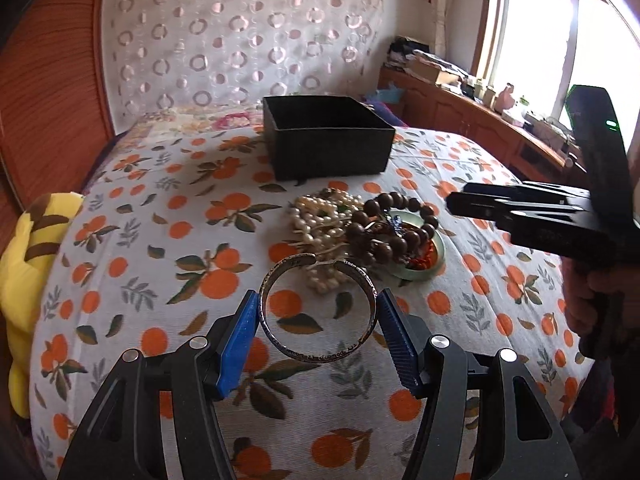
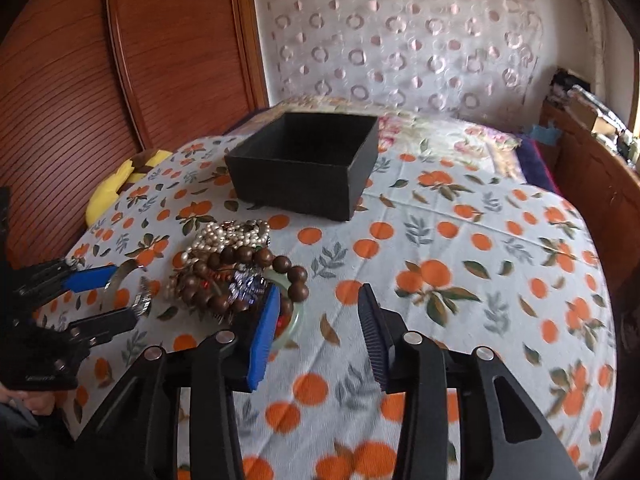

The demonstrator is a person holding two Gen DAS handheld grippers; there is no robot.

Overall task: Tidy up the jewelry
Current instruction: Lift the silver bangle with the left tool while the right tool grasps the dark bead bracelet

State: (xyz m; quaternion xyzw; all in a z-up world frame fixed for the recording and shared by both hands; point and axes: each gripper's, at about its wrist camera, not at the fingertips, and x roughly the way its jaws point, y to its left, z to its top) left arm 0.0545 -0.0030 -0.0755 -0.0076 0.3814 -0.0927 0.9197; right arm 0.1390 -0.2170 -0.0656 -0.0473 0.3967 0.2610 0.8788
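My left gripper (image 1: 318,312) is shut on a silver cuff bangle (image 1: 280,344), its blue pads pressing the two sides, just above the orange-print bedspread (image 1: 160,240). Beyond it lies a heap of jewelry: a pearl necklace (image 1: 320,220), a brown wooden bead bracelet (image 1: 400,236) and a green jade bangle (image 1: 424,270). An open black box (image 1: 332,152) stands farther back. In the right wrist view my right gripper (image 2: 320,312) stands open over bare cloth, with its blue pad beside the jade bangle (image 2: 296,318). The left gripper (image 2: 120,300) with the silver bangle (image 2: 120,274) shows at the left.
A yellow plush toy (image 1: 24,280) lies at the bed's left edge by the wooden headboard (image 1: 52,100). A cluttered wooden cabinet (image 1: 460,108) runs under the window on the right. A hand (image 1: 588,296) grips the right tool (image 1: 458,200). Bedspread to the right of the heap is bare.
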